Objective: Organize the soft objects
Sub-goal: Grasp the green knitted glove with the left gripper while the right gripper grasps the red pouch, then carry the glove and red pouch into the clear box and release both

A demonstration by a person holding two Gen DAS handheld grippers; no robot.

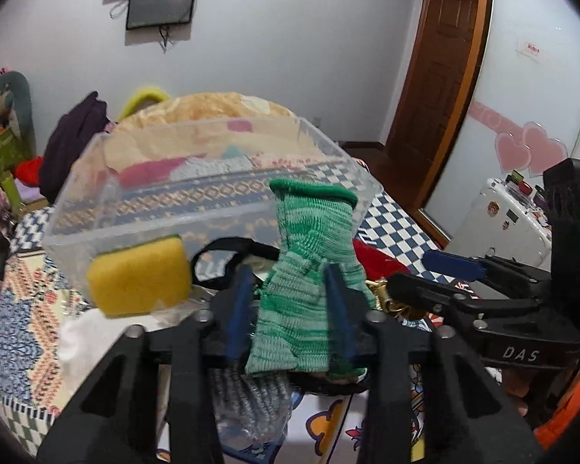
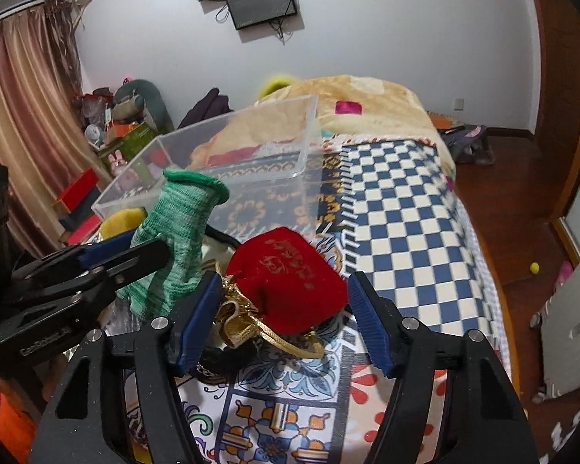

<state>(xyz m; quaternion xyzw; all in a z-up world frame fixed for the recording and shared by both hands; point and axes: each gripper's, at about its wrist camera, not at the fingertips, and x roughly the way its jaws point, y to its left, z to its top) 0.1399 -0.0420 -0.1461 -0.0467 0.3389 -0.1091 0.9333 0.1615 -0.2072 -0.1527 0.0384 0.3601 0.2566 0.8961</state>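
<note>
My left gripper (image 1: 286,290) is pinched on the green knit glove (image 1: 309,270), which stands upright between its blue pads, cuff up, just in front of the clear plastic bin (image 1: 96,193). My right gripper (image 2: 282,309) is spread wide around the red velvet pouch (image 2: 290,282), which lies on the patterned bedspread (image 2: 398,208) near the bin's front wall, neither pad clearly touching it. A yellow sponge (image 1: 139,280) rests in the bin's front corner.

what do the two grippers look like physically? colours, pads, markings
Both match: matte black plastic frames with triangular cut-outs and silver screw heads. The left gripper and the right gripper carry ribbed blue pads on their fingers. White lettering marks each body, "DAS" on the right one. No cables or sleeves visible.
</note>
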